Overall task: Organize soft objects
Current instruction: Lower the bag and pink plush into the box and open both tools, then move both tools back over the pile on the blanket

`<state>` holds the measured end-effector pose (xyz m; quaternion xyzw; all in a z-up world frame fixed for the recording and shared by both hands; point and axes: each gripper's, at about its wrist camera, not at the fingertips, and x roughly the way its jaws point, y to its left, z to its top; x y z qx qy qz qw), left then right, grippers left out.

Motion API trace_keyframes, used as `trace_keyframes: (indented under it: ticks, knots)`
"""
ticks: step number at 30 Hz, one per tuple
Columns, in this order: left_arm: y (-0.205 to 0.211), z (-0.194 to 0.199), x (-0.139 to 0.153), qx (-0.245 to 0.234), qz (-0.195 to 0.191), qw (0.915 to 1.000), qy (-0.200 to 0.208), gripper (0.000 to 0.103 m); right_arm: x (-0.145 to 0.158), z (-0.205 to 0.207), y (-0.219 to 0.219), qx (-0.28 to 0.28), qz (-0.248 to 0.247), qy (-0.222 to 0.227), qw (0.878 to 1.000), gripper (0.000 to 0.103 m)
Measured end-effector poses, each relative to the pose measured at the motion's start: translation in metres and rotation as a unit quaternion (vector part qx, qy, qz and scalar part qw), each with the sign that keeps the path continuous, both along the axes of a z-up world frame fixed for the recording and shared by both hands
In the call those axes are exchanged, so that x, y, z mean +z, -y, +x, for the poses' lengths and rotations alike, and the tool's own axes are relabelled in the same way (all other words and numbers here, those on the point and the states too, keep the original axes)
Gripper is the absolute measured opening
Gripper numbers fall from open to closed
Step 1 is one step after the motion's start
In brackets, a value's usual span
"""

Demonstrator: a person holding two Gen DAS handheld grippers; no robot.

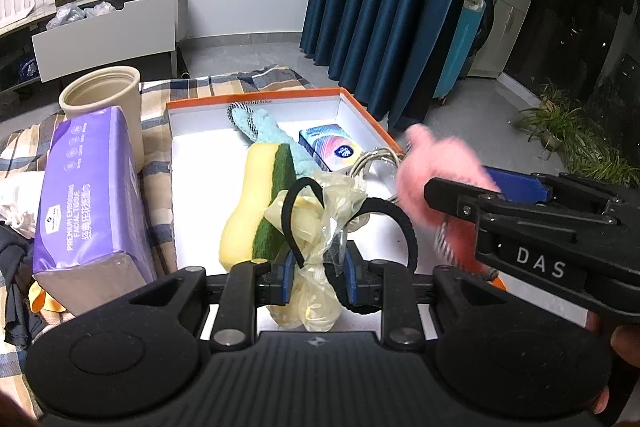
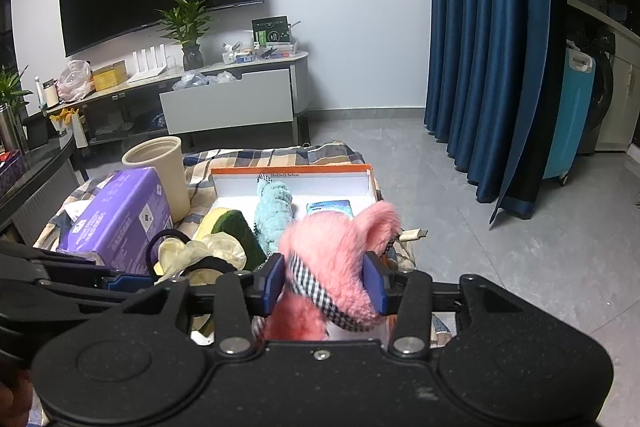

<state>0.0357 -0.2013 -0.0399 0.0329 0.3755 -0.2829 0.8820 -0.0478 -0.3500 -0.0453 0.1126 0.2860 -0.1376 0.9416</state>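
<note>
My left gripper [image 1: 316,273] is shut on a pale yellow plastic glove bundle [image 1: 316,227] with a black hair band [image 1: 394,223] looped around it, held over the near end of the orange-rimmed white box [image 1: 256,99]. My right gripper [image 2: 325,281] is shut on a pink fluffy toy [image 2: 336,247] with a checked ribbon, held over the box's right side; it also shows in the left wrist view [image 1: 436,179]. In the box lie a yellow-green sponge [image 1: 256,203], a light blue fluffy toy [image 1: 272,131] and a small blue tissue pack [image 1: 330,145].
A purple facial tissue pack [image 1: 88,199] and a cream cylindrical pot [image 1: 108,103] stand left of the box on a checked cloth [image 1: 160,167]. Metal rings [image 1: 372,159] lie at the box's right side. Blue curtains [image 2: 492,47] hang at the right.
</note>
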Motion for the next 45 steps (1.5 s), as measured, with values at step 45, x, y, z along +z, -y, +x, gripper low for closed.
trace_keyframes:
  ticks: [45]
  knots:
    - [-0.152, -0.01, 0.027, 0.202, -0.023, 0.9778, 0.048, 0.063, 0.047, 0.035, -0.104, 0.095, -0.009, 0.07, 0.993, 0.068]
